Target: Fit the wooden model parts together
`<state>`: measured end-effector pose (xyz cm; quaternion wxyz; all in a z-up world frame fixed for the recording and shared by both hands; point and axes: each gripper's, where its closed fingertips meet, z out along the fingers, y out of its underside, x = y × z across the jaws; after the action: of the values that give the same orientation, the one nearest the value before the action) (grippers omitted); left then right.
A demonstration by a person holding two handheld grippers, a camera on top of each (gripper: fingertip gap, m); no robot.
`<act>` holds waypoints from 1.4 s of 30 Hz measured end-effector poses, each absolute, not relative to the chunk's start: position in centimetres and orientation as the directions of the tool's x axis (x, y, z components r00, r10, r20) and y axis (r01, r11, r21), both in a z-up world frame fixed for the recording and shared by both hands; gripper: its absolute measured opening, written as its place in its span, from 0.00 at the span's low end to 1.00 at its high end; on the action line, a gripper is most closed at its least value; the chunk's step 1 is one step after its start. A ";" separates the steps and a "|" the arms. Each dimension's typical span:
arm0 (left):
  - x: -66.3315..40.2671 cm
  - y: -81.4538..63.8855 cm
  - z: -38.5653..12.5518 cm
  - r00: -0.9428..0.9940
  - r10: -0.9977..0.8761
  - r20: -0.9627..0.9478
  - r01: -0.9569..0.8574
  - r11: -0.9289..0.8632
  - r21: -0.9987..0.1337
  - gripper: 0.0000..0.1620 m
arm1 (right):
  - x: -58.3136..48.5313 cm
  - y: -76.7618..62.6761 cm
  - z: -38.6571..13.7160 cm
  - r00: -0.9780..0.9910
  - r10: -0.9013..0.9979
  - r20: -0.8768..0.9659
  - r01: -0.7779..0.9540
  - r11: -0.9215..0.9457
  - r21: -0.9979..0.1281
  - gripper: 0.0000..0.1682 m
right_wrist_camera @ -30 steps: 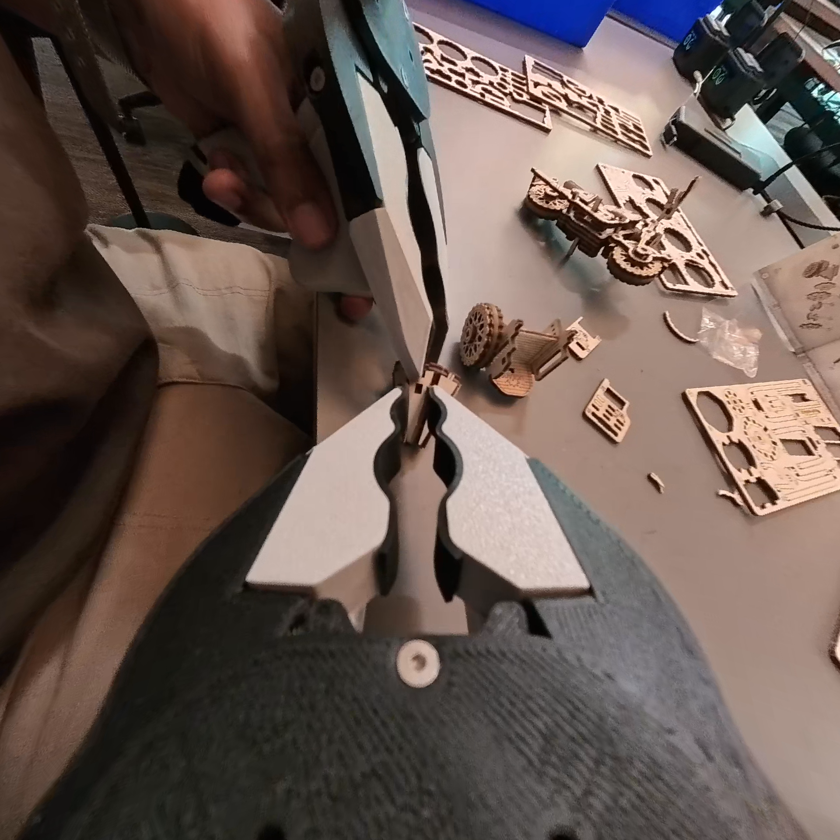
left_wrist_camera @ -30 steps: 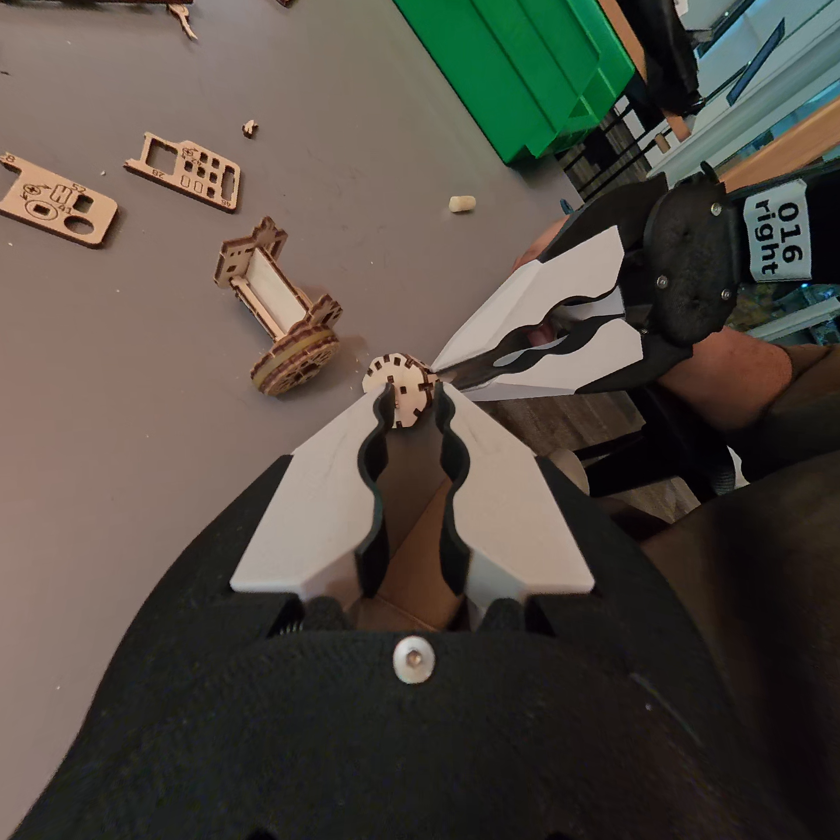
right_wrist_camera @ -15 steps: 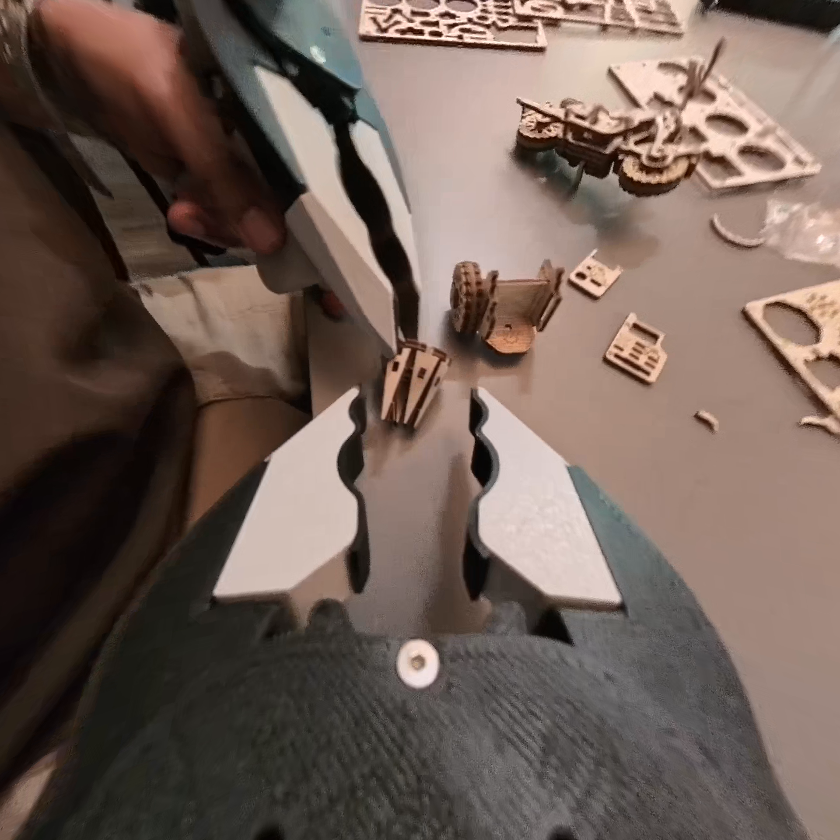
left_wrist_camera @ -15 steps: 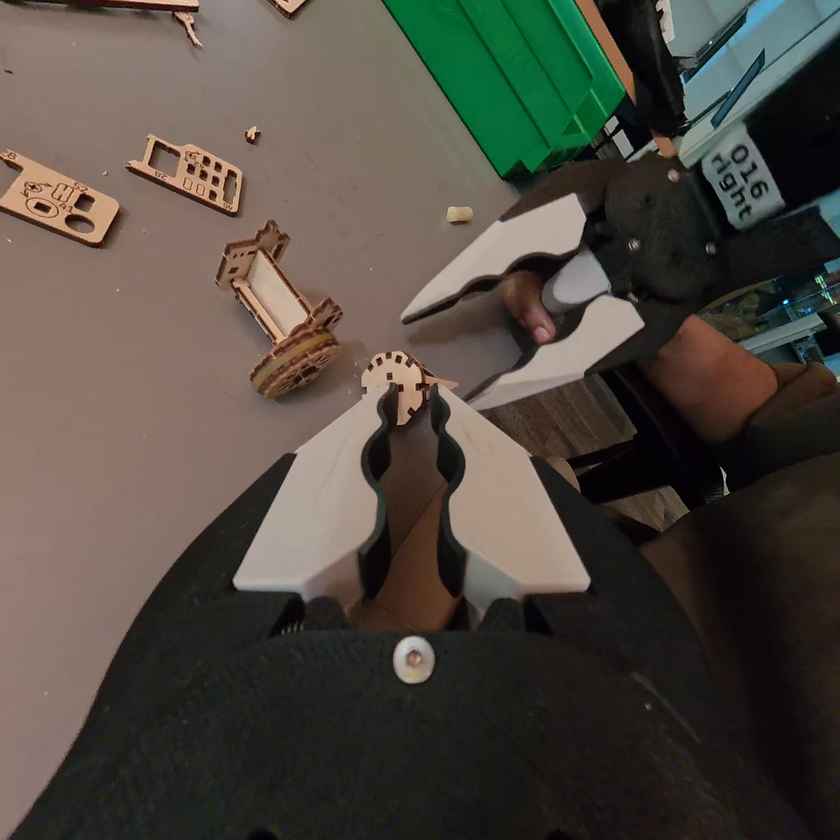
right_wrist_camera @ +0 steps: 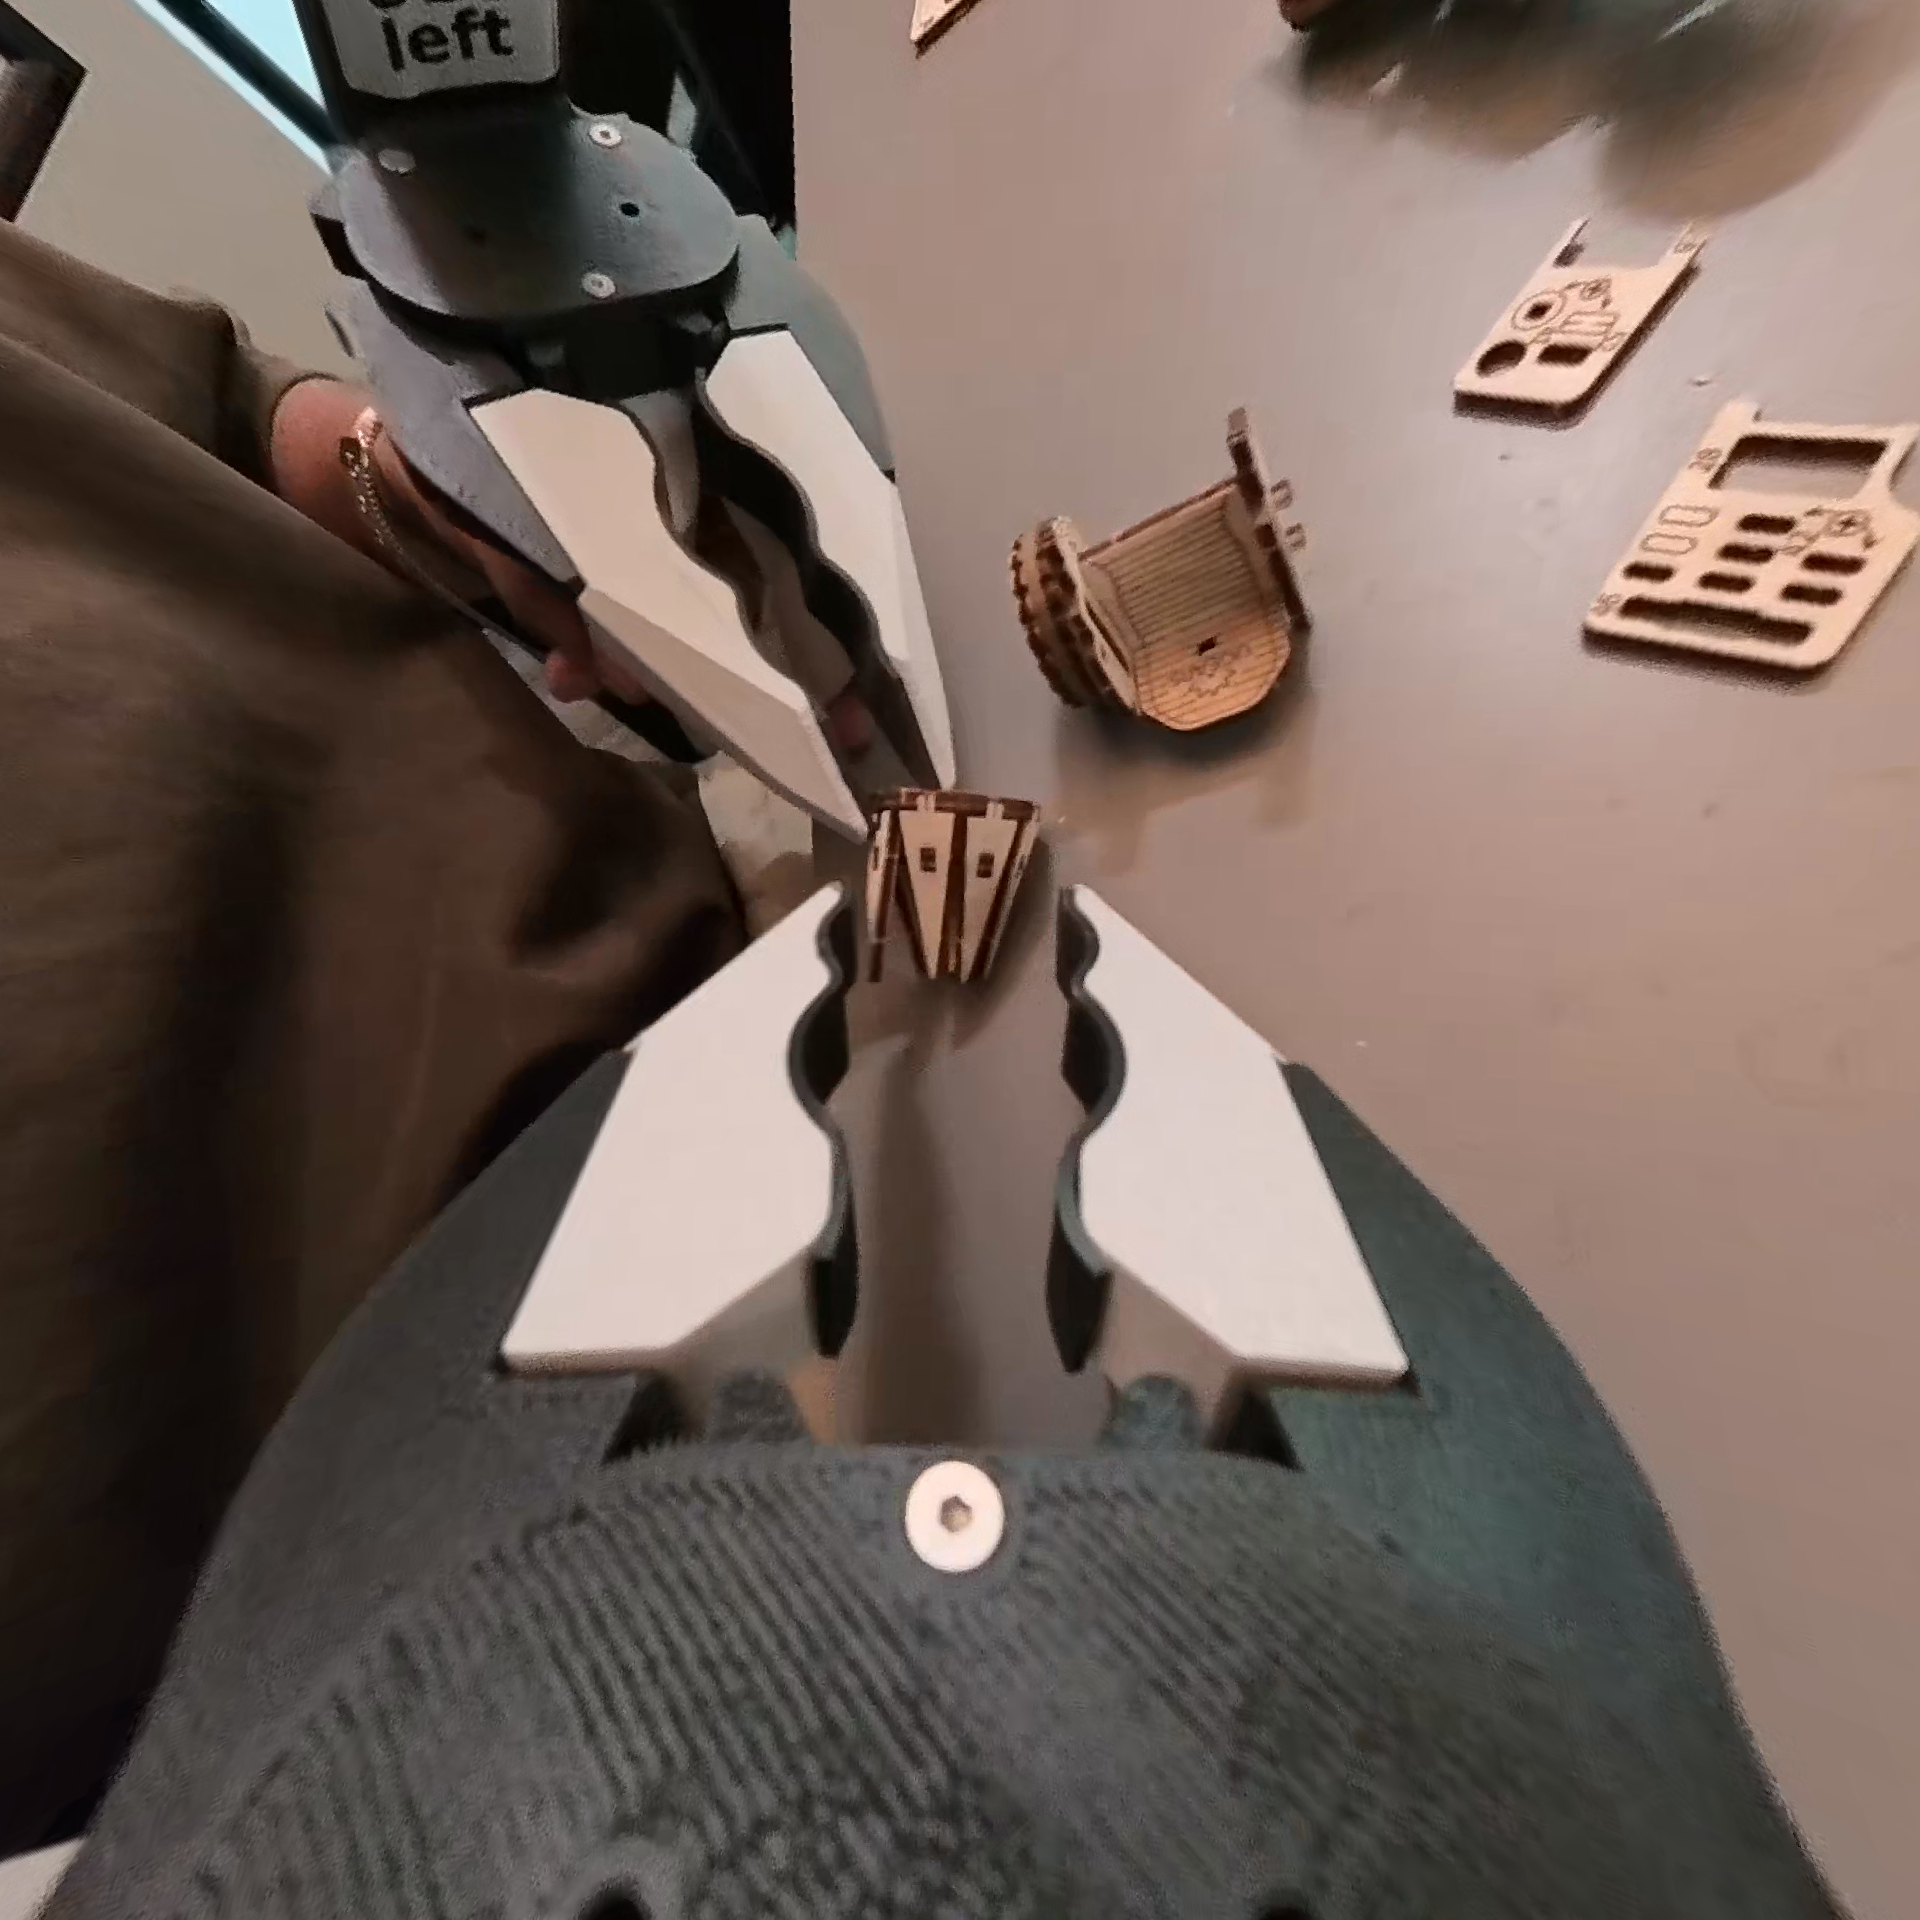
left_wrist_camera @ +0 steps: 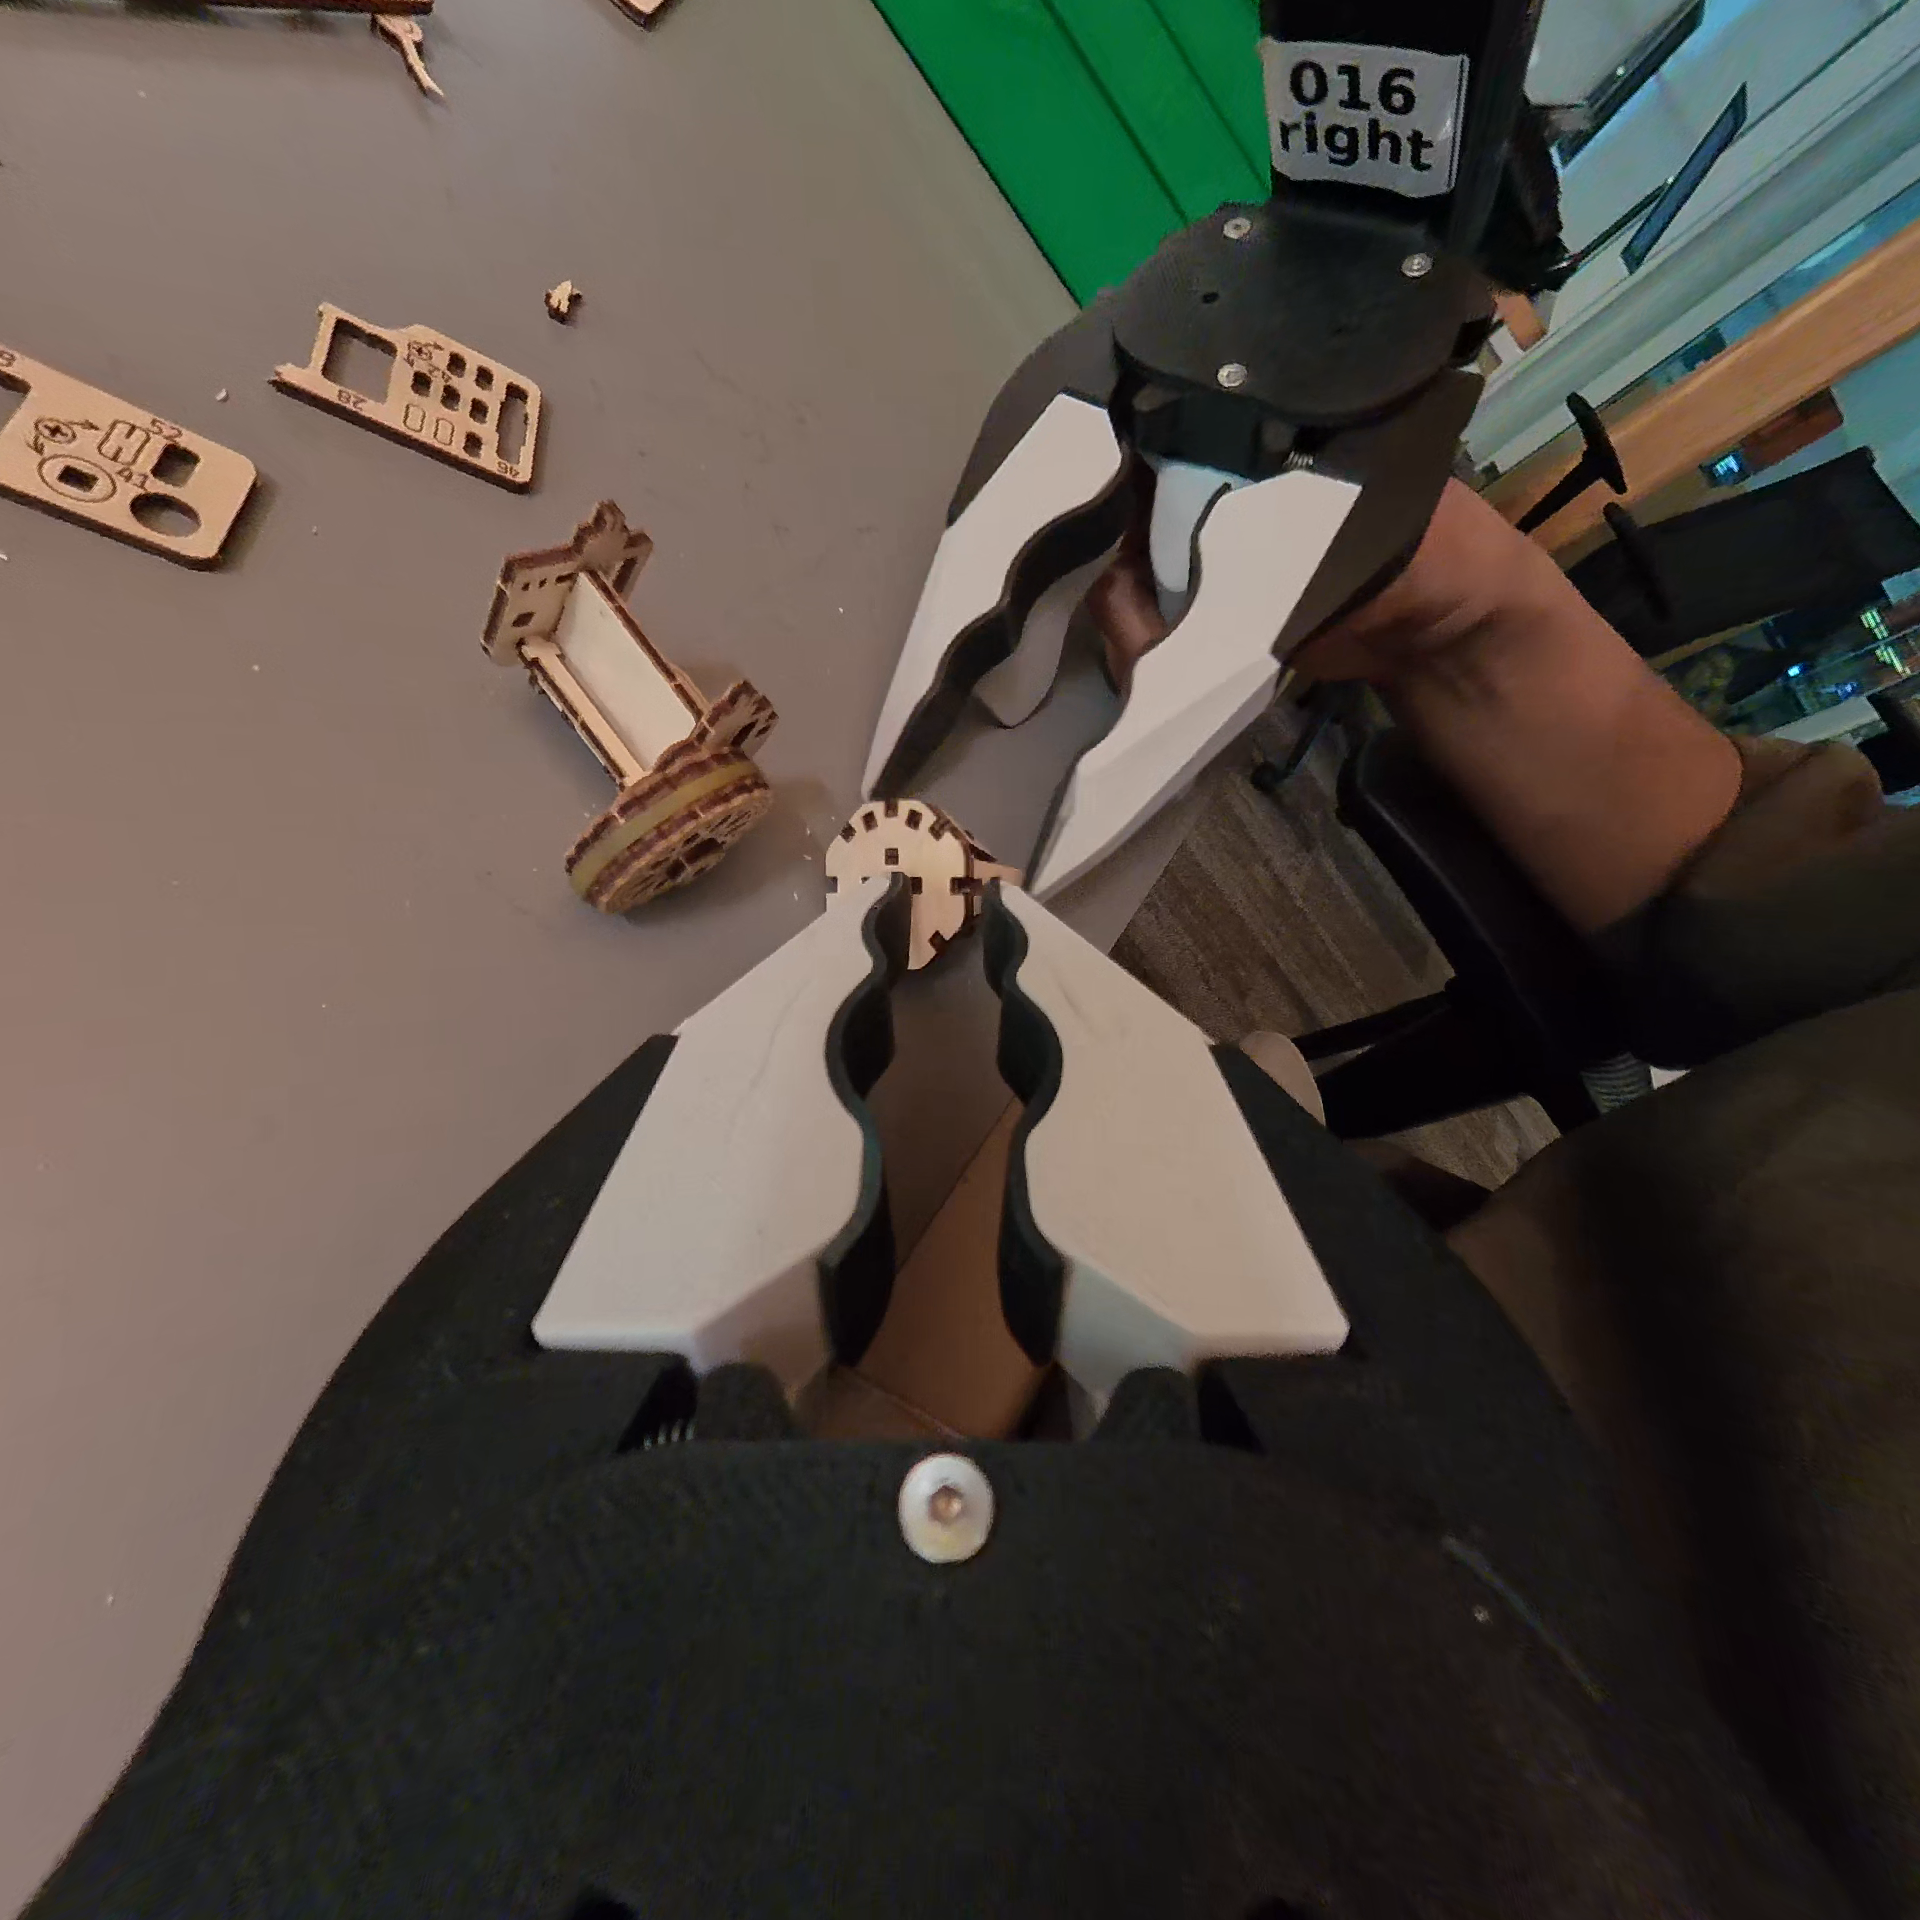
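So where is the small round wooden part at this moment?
The small round wooden part is clamped in the left gripper tips above the table's near edge, with the open right gripper just beside it.

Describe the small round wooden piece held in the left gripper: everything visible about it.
The small round wooden piece is pale laser-cut plywood with dark burnt edges. One end is a flat disc with a notched rim and small square slots; from the right wrist view its body is made of slats tapering from that disc to a narrower end. The left gripper pinches it at the tips of its jaws, above the near edge of the grey table. The right gripper is open around it, not gripping.
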<state>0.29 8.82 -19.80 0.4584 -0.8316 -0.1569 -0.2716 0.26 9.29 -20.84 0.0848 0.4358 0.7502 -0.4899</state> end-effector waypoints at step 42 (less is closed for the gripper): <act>0.1 9.3 -19.8 0.815 0.002 0.580 0.493 -0.530 -0.690 0.07 | 0.5 8.8 -21.2 -0.551 0.511 -0.660 0.821 0.194 -0.536 0.14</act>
<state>0.11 9.26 -19.81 0.4616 -0.8332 -0.1484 -0.2659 0.51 8.82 -21.21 0.1704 0.4420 0.7535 -0.4560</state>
